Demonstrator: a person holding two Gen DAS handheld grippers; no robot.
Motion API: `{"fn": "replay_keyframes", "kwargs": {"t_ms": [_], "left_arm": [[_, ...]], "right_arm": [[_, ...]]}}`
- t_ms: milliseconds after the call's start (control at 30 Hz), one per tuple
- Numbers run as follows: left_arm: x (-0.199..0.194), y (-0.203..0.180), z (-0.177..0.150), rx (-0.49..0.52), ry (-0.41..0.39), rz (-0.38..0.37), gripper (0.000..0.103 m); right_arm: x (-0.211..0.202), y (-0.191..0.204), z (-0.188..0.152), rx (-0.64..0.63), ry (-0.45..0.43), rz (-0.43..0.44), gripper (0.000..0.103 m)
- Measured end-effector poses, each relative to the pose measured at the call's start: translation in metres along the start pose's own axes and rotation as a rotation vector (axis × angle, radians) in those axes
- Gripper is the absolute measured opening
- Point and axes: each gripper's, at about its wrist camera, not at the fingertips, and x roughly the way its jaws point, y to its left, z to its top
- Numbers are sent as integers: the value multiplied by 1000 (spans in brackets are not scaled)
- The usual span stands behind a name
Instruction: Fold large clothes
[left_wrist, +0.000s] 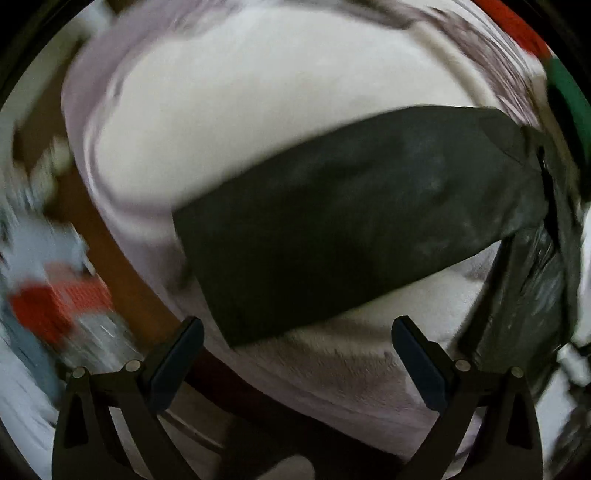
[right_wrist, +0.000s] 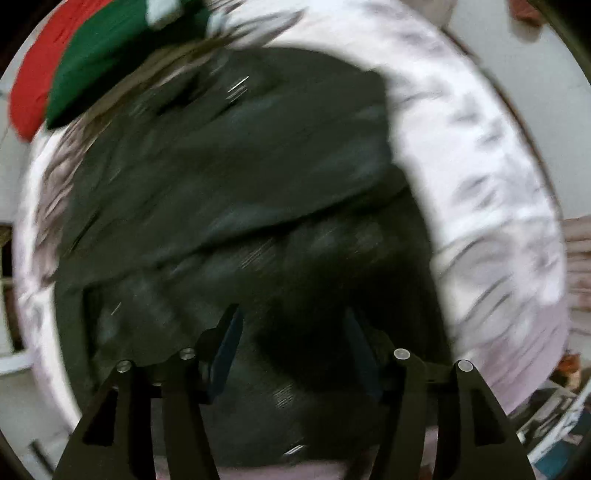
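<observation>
Past the surface's edge at far left lies a blur of red, white and grey clutter on what seems a brown floor; whether any of it is a container cannot be told, and no container with contents shows clearly in either view. Next comes the pale lilac cover on which the work is done; it reads as a bed or padded surface, though I cannot say which. The left tool hangs over it with its jaws spread wide and nothing between them. Just ahead of it lies the dark garment, one long flat panel stretching rightward to a bunched, glossy heap at the far right. The right wrist view shows that heap closer: dark cloth in overlapping, rumpled layers, with the right tool above it, jaws parted and gripping nothing. Red and green cloth sits beyond. I judge the folding barely underway: one panel is laid flat, the bulk remains to be smoothed and folded.
</observation>
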Motion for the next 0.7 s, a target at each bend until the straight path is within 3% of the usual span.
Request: {"fn": "replay_keyframes", "kwargs": {"t_ms": [133, 233, 300, 333, 367, 400, 467, 567, 700], "left_arm": [[35, 39, -3, -196, 40, -169, 103], [47, 71, -1, -384, -7, -327, 102], [46, 83, 4, -479, -49, -369, 95], [44, 85, 6, -496, -63, -366, 85], [38, 85, 9, -493, -96, -321, 67], [31, 82, 11, -469, -128, -280, 60], [16, 76, 17, -409, -184, -207, 24], [-4, 76, 31, -348, -254, -201, 11], [-42, 74, 71, -285, -353, -252, 9]], "right_arm": [[21, 36, -20, -89, 77, 25, 61], [29, 66, -35, -127, 102, 48, 61], [36, 75, -50, -142, 129, 60, 62], [36, 81, -55, -149, 133, 57, 62], [35, 85, -56, -159, 132, 43, 62], [36, 86, -62, -172, 130, 24, 62], [37, 85, -68, -182, 130, 12, 62], [34, 73, -76, -181, 133, 10, 62], [37, 89, -72, -197, 126, 8, 62]]}}
